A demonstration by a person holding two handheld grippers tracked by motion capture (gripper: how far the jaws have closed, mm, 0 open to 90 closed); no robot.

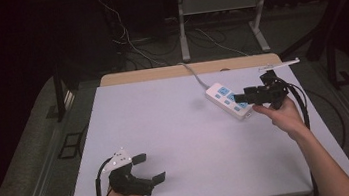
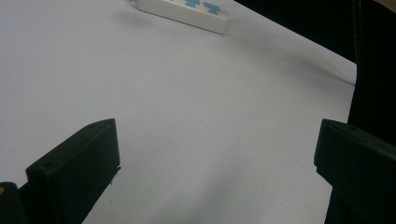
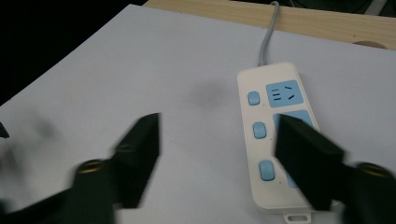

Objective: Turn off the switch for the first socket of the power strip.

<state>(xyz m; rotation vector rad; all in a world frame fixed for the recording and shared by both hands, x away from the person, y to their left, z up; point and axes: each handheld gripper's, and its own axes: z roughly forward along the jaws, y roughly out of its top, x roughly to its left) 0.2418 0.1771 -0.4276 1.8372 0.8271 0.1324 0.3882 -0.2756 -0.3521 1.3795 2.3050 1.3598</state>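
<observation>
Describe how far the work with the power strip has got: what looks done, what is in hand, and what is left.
Done: little shows yet; the white power strip lies flat on the table, its cable running off the far edge.
In hand: the right gripper hovers over the strip, jaws open, holding nothing.
Left: any contact with the strip or its blue switches, by the look of it. The left gripper waits open near the front edge.

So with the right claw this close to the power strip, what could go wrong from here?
The right claw is open and hovers over the near end of the power strip. Coming down, a jaw could press one of the blue switches by accident. The strip lies loose on the white board, so a push from one side might slide it or tug its grey cable. The left claw, open and far off, cannot steady it.
</observation>
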